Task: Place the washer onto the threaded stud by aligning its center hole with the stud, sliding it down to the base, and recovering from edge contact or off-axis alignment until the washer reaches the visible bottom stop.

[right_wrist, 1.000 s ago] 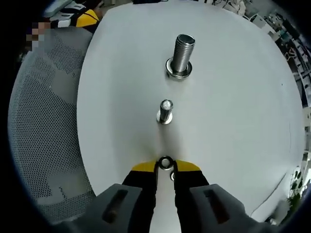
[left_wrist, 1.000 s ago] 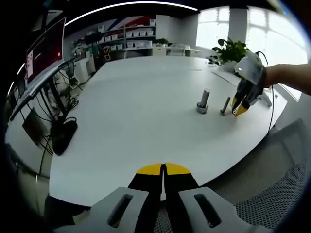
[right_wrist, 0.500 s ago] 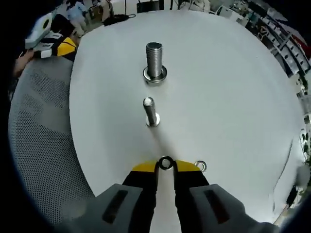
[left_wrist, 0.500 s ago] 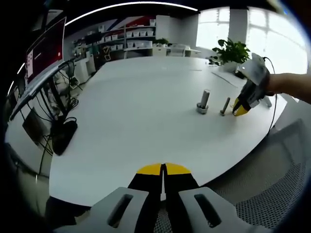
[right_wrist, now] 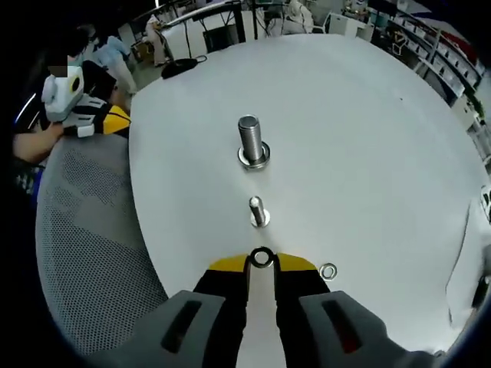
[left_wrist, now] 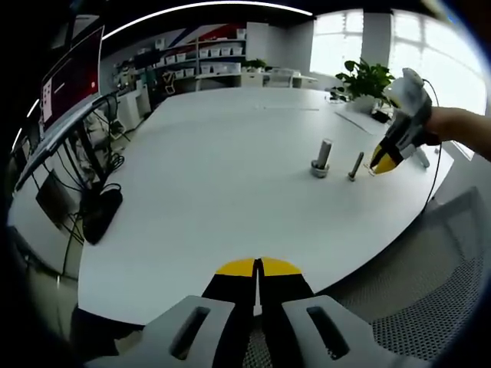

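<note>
In the right gripper view my right gripper (right_wrist: 262, 263) is shut on a small steel washer (right_wrist: 262, 257), held above the table just short of the thin threaded stud (right_wrist: 258, 211). Beyond it stands a thicker threaded stud (right_wrist: 252, 140) with a washer at its base. The left gripper view shows the right gripper (left_wrist: 382, 162) in a hand, hovering right of the thin stud (left_wrist: 355, 166) and the thick stud (left_wrist: 321, 159). My left gripper (left_wrist: 259, 266) is shut with nothing in it, over the table's near edge.
A second loose washer (right_wrist: 328, 271) lies on the white table (right_wrist: 360, 153) right of my right jaws. A grey mesh chair (right_wrist: 92, 230) stands by the table edge, with the left gripper (right_wrist: 86, 112) above it. A potted plant (left_wrist: 364, 78) and a monitor (left_wrist: 73, 80) flank the table.
My right gripper has risen and drawn back from the table with the washer; the studs look smaller and farther. The loose washer stays on the table. The left gripper has not moved.
</note>
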Motion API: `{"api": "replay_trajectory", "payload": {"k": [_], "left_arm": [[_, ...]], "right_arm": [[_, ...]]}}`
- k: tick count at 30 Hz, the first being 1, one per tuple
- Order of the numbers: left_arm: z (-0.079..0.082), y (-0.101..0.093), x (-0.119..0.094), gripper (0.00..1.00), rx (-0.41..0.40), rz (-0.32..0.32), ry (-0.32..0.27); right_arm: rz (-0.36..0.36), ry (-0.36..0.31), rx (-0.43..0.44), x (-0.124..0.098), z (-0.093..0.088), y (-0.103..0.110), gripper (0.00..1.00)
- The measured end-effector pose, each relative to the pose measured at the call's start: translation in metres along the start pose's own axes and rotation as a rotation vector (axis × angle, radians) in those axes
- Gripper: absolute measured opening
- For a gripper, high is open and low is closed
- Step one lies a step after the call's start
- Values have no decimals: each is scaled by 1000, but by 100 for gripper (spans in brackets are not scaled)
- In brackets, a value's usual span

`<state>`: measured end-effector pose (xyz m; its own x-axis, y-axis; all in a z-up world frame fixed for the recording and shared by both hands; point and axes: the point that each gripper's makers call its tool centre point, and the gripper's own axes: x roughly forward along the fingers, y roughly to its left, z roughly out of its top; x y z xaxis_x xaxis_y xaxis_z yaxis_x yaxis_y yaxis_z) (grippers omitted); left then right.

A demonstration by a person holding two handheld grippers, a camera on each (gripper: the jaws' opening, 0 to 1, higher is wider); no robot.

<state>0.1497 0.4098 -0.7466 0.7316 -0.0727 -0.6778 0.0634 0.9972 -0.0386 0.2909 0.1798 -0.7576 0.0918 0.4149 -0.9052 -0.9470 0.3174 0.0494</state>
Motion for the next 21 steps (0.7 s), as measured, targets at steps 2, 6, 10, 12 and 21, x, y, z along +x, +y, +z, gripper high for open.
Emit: {"api": "replay_trajectory", "payload": {"k": [2, 6, 10, 12, 21], "left_arm": [[1, 0, 0, 0, -1, 1, -8], [1, -1, -1, 0, 1, -4, -8], [1, 0, -1, 0, -2, -2, -9], [1, 0, -1, 0, -2, 0, -7], [2, 1, -2, 0, 3, 6, -17]], "right_arm": [[-13, -4, -31, -3, 6, -1, 14], [-36, -16, -76, -10, 18, -2, 14], [0, -45, -67, -15, 31, 4, 14], [-4, -43, -86, -15, 34, 3, 14], [-2, -7, -140, -7, 39, 4, 14]]}}
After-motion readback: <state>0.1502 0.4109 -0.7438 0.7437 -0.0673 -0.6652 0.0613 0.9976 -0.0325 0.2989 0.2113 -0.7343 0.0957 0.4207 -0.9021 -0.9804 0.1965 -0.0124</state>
